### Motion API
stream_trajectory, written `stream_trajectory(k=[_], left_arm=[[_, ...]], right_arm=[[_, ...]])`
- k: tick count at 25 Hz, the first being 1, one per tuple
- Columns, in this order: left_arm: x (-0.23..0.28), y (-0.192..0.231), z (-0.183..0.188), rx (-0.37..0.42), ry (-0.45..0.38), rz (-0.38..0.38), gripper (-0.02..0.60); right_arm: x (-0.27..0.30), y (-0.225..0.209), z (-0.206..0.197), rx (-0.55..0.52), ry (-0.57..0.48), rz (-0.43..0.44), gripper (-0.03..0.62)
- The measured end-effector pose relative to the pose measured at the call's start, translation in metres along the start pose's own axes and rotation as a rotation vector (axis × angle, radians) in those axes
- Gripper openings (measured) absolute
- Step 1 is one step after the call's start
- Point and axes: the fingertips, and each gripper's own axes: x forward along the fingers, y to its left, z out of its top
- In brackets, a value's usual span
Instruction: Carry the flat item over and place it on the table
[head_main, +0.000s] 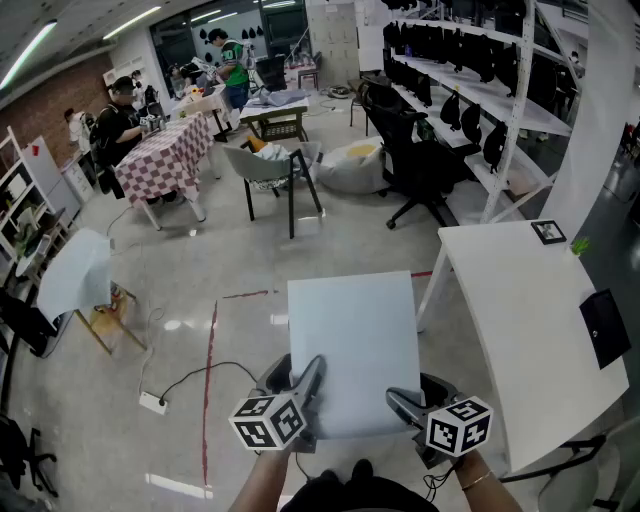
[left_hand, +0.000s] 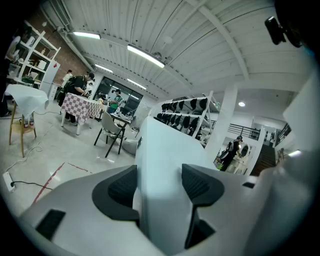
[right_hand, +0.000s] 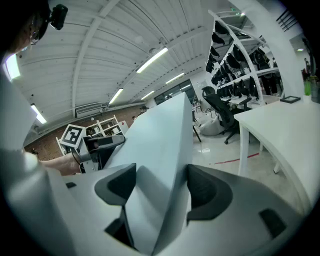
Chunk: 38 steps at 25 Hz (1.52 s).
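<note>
The flat board (head_main: 352, 345) is hanging in the air above the floor, and the white table (head_main: 520, 310) is standing at its 3 o'clock, apart from it. The left gripper (head_main: 308, 378) is gripping the board's near edge at 7 o'clock and the right gripper (head_main: 400, 402) at 5 o'clock. Both sets of fingers are standing wide, closed on the board.

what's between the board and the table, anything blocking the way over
Nothing visible does. The flat board is held over open floor by the left gripper and the right gripper, and the white table stands just to its right. The table's near part shows nothing on it; a black item lies by its right edge.
</note>
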Motion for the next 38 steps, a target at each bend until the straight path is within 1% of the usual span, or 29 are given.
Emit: stream_trajectory(k=[4,9,13,18,22,27,38], left_arm=[[-0.001,0.0,-0.001,-0.003,-0.001,0.011,0.281],[-0.002,0.005,-0.007,-0.028,0.0,0.028,0.281],[0.0,0.007,-0.009,-0.038,0.008,0.045,0.281],[0.02,0.014,-0.006,-0.035,0.021,0.049,0.281],[0.048,0.029,0.002,-0.038,0.037,0.042,0.281],[0.096,0.055,0.025,-0.039,0.053,0.015,0.281],[0.226,0.125,0.122,0.014,0.093,-0.089,0.281]], right_arm=[[0.001,-0.001,-0.001,0.001,0.0,0.006,0.319],[0.003,0.0,-0.002,0.004,-0.016,0.019,0.324],[0.007,-0.003,-0.002,0.012,-0.008,0.022,0.324],[0.023,-0.016,0.004,0.033,0.002,0.016,0.324],[0.046,-0.029,0.015,0.045,0.005,-0.003,0.325],[0.09,-0.049,0.041,0.057,-0.001,-0.032,0.325],[0.211,-0.085,0.135,0.114,-0.059,-0.133,0.327]])
